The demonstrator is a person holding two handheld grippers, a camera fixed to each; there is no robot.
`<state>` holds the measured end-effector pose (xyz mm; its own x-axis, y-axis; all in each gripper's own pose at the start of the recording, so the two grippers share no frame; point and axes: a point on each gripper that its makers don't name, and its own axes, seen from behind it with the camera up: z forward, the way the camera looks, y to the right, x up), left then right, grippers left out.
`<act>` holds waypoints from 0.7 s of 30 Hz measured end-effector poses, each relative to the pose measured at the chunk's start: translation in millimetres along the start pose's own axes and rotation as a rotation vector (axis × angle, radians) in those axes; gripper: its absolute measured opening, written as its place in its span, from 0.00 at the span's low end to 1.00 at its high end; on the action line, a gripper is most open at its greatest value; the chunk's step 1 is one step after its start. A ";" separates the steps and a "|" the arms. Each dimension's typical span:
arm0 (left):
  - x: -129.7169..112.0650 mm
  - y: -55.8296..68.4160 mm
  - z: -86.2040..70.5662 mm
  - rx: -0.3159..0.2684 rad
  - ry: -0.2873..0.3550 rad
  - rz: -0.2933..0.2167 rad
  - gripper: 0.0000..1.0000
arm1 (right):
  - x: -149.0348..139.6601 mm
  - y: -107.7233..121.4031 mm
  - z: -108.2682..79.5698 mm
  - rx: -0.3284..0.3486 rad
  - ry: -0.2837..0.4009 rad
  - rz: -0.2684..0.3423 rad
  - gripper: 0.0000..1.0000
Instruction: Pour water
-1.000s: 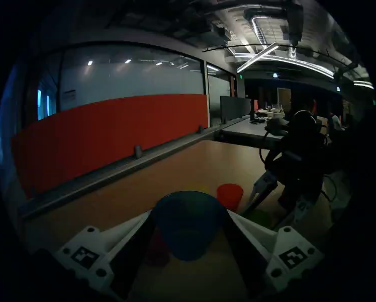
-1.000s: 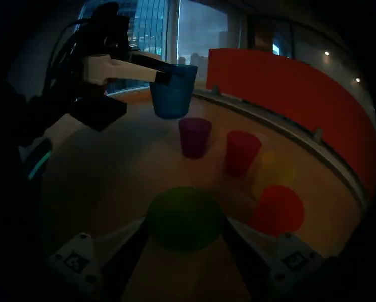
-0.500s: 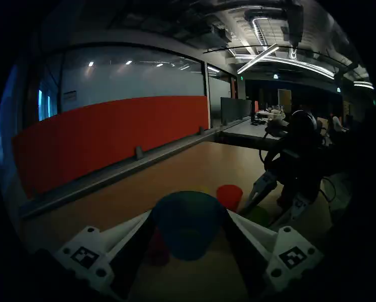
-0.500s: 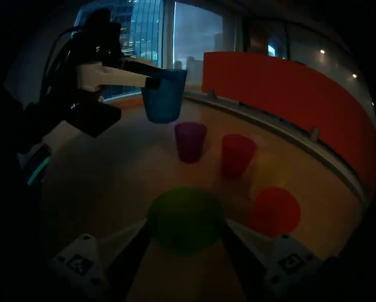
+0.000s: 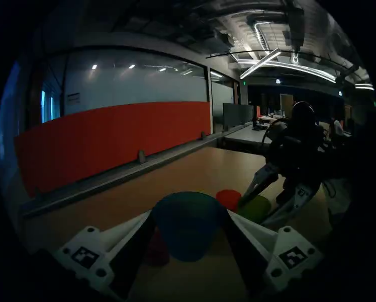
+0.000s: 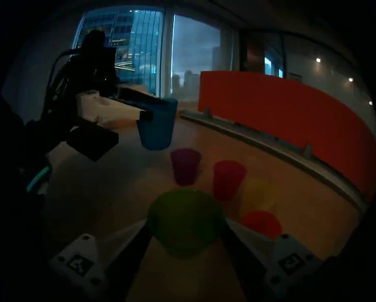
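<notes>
Left gripper (image 5: 189, 216): fingers clamped on the blue cup (image 5: 189, 239), upright, lifted off the table (image 6: 112, 186). Right gripper (image 6: 185, 236): clamped on the green cup (image 6: 185, 214), also upright and lifted.

Landmark: the purple cup (image 6: 185, 165). In the right gripper view, the blue cup hangs above and left of it and the green cup sits nearer the camera. A red cup (image 6: 228, 178) stands just beside it, with a yellow cup (image 6: 258, 194) past that.

Step, by my judgement: both cups carried, pour not begun. Next you'd bring one rim over the other's mouth, then tilt slowly.

Cups look like smooth, tapered plastic tumblers; the tabletop like matte wood. Water inside: too dim to tell.
</notes>
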<state>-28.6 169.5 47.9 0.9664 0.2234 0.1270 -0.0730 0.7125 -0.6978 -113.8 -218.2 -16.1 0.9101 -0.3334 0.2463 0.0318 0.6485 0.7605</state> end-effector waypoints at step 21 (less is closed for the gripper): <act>20.7 8.8 -11.4 0.007 0.071 -0.028 0.89 | 82.1 11.2 -17.8 -0.047 0.207 -0.031 0.92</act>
<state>-6.5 172.9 36.5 0.9831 0.1555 0.0961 -0.0469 0.7224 -0.6898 -31.4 -226.1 1.9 0.9736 -0.2091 0.0914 0.0756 0.6731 0.7357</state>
